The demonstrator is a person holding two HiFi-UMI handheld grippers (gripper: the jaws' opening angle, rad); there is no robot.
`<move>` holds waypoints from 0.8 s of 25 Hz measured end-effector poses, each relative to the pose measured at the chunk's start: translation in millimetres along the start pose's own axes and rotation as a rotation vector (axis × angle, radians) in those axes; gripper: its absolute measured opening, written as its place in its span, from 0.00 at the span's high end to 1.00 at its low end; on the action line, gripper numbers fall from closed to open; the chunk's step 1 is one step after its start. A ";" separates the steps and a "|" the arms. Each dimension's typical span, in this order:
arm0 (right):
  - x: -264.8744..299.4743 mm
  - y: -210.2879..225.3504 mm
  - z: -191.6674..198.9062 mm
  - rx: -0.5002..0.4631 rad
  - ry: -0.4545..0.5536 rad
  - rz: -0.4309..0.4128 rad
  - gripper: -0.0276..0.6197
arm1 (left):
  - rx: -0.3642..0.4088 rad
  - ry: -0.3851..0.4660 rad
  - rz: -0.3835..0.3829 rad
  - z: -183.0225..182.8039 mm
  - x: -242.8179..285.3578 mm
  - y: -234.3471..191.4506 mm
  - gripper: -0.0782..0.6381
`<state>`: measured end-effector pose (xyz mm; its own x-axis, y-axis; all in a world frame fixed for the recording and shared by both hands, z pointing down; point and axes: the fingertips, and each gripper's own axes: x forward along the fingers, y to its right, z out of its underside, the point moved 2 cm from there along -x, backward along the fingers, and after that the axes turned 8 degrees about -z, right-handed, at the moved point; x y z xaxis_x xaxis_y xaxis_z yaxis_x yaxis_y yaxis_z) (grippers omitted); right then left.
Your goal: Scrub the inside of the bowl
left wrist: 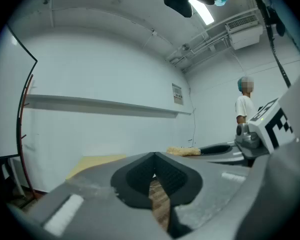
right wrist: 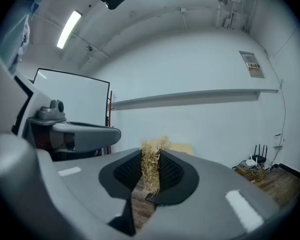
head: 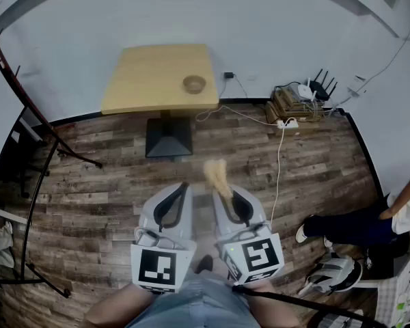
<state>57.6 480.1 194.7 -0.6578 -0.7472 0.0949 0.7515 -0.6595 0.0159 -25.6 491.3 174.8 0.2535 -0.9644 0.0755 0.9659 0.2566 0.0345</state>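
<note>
A small brown bowl (head: pixel 194 84) sits near the right front corner of a light wooden table (head: pixel 150 80), far ahead of me. My right gripper (head: pixel 227 191) is shut on a tan fibre scrubber (head: pixel 216 173), which sticks out past its jaws; the same scrubber (right wrist: pixel 151 169) shows pinched between the black pads in the right gripper view. My left gripper (head: pixel 179 195) is beside it, shut with nothing held. Both grippers hang over the floor, well short of the table.
The wooden plank floor (head: pixel 109 176) lies between me and the table's black pedestal base (head: pixel 168 138). A metal frame stand (head: pixel 34 183) is at the left. A router and cables (head: pixel 302 96) sit by the wall; a person's leg (head: pixel 342 225) and a helmet (head: pixel 336 273) are at the right.
</note>
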 end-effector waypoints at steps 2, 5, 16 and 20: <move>-4.1 -2.0 3.2 0.006 -0.004 -0.004 0.86 | -0.003 -0.008 0.001 2.9 -3.2 3.0 0.86; -11.7 -3.1 6.5 0.018 -0.013 -0.006 0.86 | -0.003 -0.024 0.003 5.7 -7.8 8.9 0.86; -37.4 13.7 11.0 0.069 0.018 -0.012 0.85 | 0.016 -0.038 0.000 7.7 -10.3 37.8 0.86; -51.6 23.9 18.8 0.109 0.022 -0.012 0.85 | 0.027 -0.049 -0.012 11.0 -13.4 52.0 0.86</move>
<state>110.5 504.5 208.8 -0.6668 -0.7418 0.0719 0.7439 -0.6565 0.1252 20.7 518.3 186.6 0.2381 -0.9634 0.1231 0.9670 0.2470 0.0624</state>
